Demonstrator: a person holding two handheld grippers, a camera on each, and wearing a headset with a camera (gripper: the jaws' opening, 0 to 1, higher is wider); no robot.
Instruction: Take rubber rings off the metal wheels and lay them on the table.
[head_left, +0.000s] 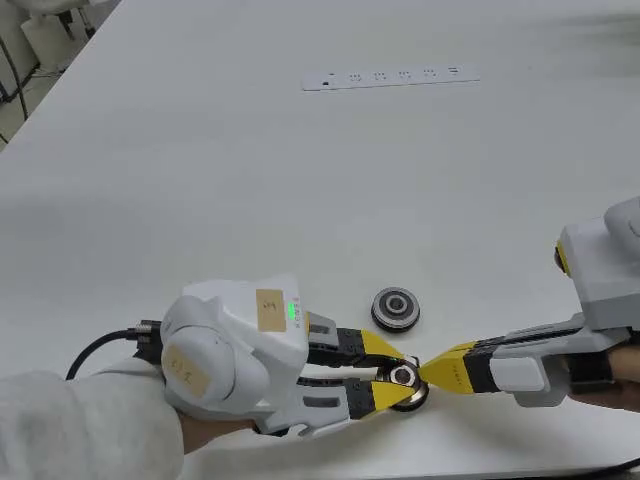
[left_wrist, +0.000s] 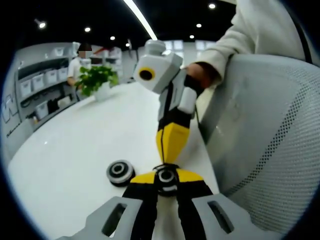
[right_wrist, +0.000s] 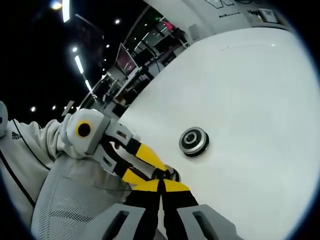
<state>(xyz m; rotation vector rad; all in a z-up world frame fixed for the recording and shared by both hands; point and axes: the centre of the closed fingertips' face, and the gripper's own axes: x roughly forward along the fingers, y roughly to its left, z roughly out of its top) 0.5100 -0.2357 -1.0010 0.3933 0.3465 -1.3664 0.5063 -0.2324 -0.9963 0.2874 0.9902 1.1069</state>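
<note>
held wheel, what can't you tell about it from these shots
- What the right gripper tips pinch: in the right gripper view its own jaws cover most of the held wheel; in the head view it is too small.
- Held wheel's sides: in the left gripper view the left gripper jaws hide them.

Shiny metal wheel (head_left: 396, 306), dark rubber ring (head_left: 396, 326), smooth matt table (head_left: 200, 150).

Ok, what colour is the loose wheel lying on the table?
The loose wheel is black outside with a silvery metal centre, clearest in the head view.
</note>
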